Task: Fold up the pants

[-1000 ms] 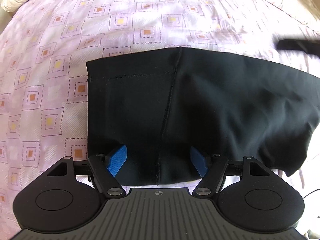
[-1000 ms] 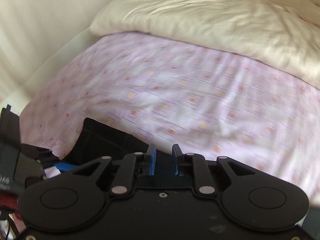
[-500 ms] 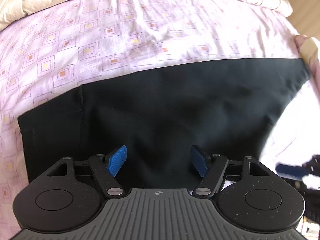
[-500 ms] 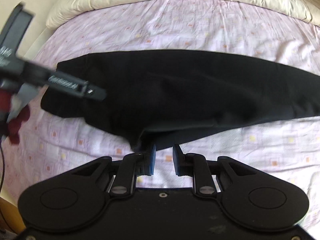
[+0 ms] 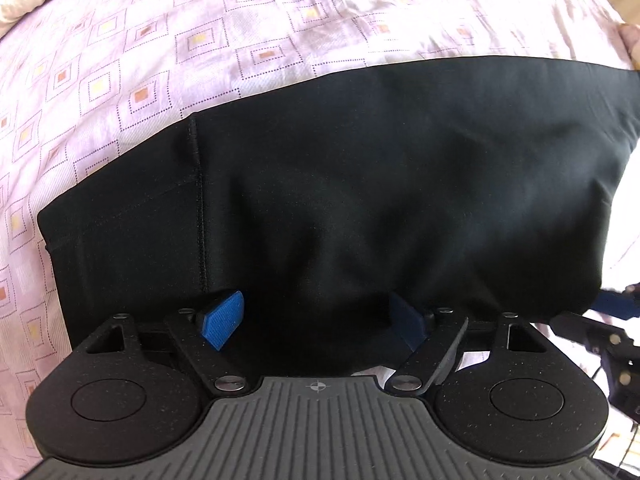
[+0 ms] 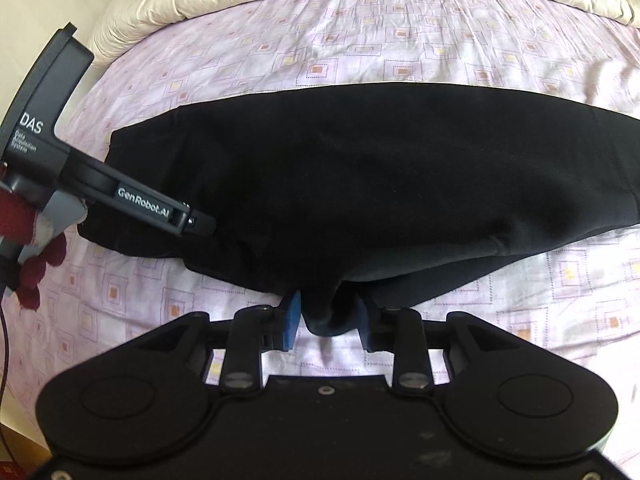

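- Left tool [image 5: 316, 326] points straight down over the black pants [image 5: 360, 200]; its jaws have just been opening and now stand wide, with cloth lying between the blue pads [image 5: 222, 324] but not pinched by them.
- Right tool [image 6: 328, 320] has its jaws drawn in narrow on a bunched fold at the near edge of the pants [image 6: 360, 184], so I read it as holding that cloth.
- Pants lie across the bed [image 5: 200, 40] just ahead of both tools, already doubled into one long dark band; a stitched seam [image 5: 198, 200] runs away from the left tool's left pad towards the far edge.
- From the right wrist view the left tool's body [image 6: 120, 184] reaches in from the left, a hand in a dark red glove [image 6: 36, 272] around its grip, its tip over the left end of the band.
- I judge that I am setting the lengthwise fold down: the left tool has let go and the right is about to.
- Next, I think the right tool should release its bunch, then both should take one end of the band and carry it over the other end.
- That calls for gripping every layer at once, or the lower layers may be left behind.
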The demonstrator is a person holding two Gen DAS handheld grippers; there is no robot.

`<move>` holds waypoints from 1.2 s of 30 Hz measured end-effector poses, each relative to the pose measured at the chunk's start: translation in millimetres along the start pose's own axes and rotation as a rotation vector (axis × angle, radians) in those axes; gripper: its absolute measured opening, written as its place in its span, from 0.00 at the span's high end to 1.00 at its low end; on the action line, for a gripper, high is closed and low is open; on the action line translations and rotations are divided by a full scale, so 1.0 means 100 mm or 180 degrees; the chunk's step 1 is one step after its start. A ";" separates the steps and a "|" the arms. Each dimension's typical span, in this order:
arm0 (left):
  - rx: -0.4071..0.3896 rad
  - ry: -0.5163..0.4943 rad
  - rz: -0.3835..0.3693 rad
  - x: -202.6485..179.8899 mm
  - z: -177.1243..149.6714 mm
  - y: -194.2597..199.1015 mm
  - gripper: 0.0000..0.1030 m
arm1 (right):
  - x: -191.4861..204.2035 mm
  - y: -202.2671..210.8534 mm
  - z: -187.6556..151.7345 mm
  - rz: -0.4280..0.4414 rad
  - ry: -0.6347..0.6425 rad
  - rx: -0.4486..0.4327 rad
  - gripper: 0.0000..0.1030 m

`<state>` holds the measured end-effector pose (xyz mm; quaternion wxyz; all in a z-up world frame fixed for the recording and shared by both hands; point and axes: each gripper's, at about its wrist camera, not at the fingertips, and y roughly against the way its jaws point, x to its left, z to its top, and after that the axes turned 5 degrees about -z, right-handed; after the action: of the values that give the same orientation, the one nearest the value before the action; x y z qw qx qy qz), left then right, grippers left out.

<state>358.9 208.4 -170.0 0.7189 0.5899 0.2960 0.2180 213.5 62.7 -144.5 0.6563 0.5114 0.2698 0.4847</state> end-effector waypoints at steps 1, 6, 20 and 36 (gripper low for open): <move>0.0021 -0.0064 -0.0054 0.03 0.04 -0.02 0.24 | 0.01 0.01 0.01 0.0034 0.0034 0.0045 0.90; 0.0145 -0.0355 -0.0076 0.15 0.06 0.02 0.29 | -0.09 0.17 0.05 0.0246 0.0151 0.0221 0.93; 0.0264 -0.0399 0.0075 0.33 -0.02 -0.03 0.29 | -0.23 -0.32 -0.07 0.0268 -0.0244 0.0708 0.94; -0.0432 0.0051 -0.0643 -0.37 -0.07 0.30 0.32 | -0.66 0.49 0.08 -0.0163 -0.0666 -0.0230 0.83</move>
<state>328.1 194.6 -135.1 0.7731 0.5054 0.3442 0.1687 177.4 -0.5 -105.6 0.7110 0.5282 0.1952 0.4213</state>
